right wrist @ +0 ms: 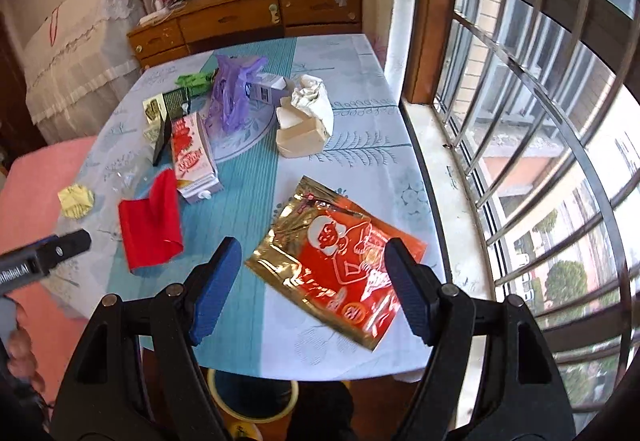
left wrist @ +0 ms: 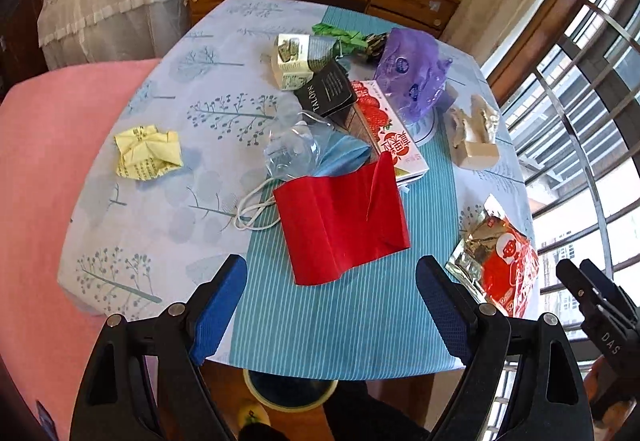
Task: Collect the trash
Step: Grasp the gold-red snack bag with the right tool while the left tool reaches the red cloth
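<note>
Both grippers' jaws spread, empty; round yellow-rimmed bin (left wrist: 289,397) half hidden beneath tabletop (left wrist: 340,329); clear crumpled plastic (left wrist: 290,153) indistinct.

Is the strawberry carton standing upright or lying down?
Lying down. The strawberry carton rests on its long side on the table, printed face up, its white cap pointing sideways near the table's striped band.

The black card (left wrist: 326,91) among the trash reads "TALOPN". The right gripper (left wrist: 600,321), seen from the left wrist, bears "DAS". Print on the other packaging is too small to read.
</note>
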`<state>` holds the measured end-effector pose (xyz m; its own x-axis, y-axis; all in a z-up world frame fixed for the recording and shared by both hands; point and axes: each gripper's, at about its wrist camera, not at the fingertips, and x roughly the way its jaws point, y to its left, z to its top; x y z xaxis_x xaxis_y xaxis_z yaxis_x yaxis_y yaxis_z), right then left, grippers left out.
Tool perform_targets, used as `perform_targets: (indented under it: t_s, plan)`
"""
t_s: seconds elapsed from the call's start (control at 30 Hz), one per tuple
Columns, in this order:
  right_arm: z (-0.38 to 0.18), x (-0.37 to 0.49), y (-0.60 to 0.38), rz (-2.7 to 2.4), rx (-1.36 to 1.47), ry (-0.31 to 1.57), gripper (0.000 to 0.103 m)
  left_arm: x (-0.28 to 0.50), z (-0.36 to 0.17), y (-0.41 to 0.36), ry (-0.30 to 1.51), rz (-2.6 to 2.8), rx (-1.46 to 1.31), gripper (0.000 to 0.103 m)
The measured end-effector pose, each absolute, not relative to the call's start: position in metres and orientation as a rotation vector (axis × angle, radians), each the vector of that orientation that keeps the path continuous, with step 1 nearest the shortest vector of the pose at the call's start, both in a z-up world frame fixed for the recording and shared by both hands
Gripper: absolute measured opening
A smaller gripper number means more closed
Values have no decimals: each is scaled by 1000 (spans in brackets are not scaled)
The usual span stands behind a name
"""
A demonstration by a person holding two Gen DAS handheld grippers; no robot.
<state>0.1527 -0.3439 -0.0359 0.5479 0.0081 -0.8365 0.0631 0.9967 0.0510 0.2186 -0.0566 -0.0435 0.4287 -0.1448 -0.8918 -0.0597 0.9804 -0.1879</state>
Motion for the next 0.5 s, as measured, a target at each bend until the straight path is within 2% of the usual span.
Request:
perform_targets:
  t_s: [0.3,0.5]
  plan:
    - [-125,226,-388,258,-10,1186,72,256,-78,-59,1239,1,-291,88]
    - [-153,233,-366,425,-98,1266,72,272,-91,-53,1286,33,-372,88]
